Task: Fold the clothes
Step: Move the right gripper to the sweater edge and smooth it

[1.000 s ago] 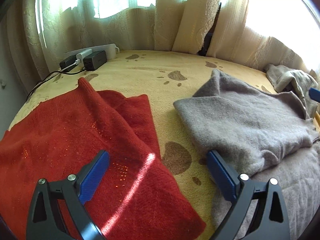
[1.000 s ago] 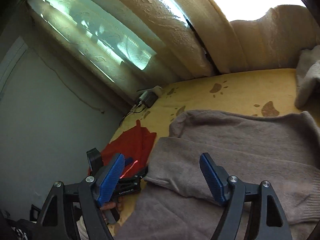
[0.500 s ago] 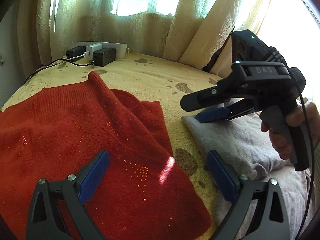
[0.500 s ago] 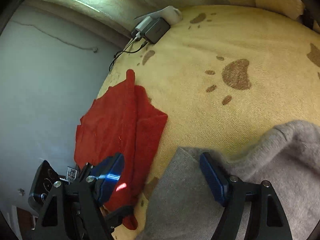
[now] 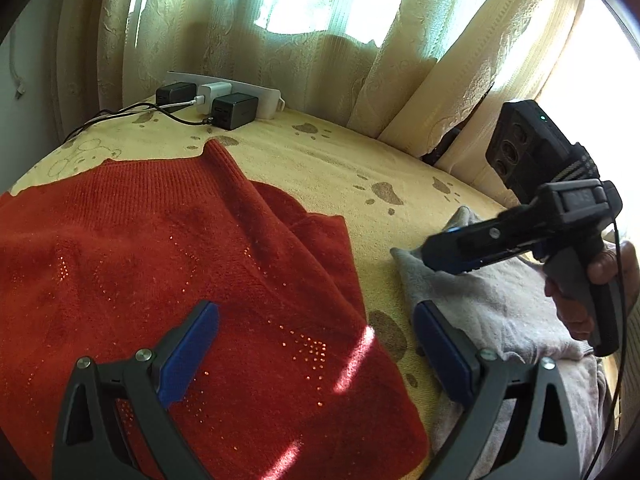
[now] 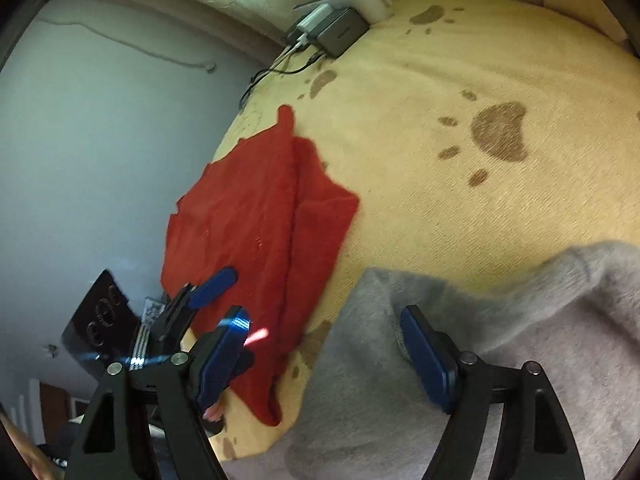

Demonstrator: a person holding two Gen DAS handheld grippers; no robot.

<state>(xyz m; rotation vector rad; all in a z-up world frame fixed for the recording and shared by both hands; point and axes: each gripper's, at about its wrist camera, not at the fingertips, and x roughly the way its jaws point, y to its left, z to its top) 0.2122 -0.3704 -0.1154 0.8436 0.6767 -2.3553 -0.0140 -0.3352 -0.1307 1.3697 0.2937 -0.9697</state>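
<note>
Two sweaters out on the yellow paw-print blanket (image 5: 320,168)

Red knit sweater (image 5: 160,260) fills my lower left, grey fuzzy sweater (image 6: 500,360) lower right. My right gripper (image 6: 324,356) just swung down over the grey corner, jaws wide, nothing pinched; left gripper (image 5: 316,356) gapes too, so folding can start.

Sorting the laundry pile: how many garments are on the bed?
2: a red sweater at the left, a grey sweater at the right. More may lie beyond view.

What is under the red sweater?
The red sweater lies on a yellow blanket with brown paw prints. The blanket shows all around it; whatever lies beneath the sweater's middle is covered.
</note>
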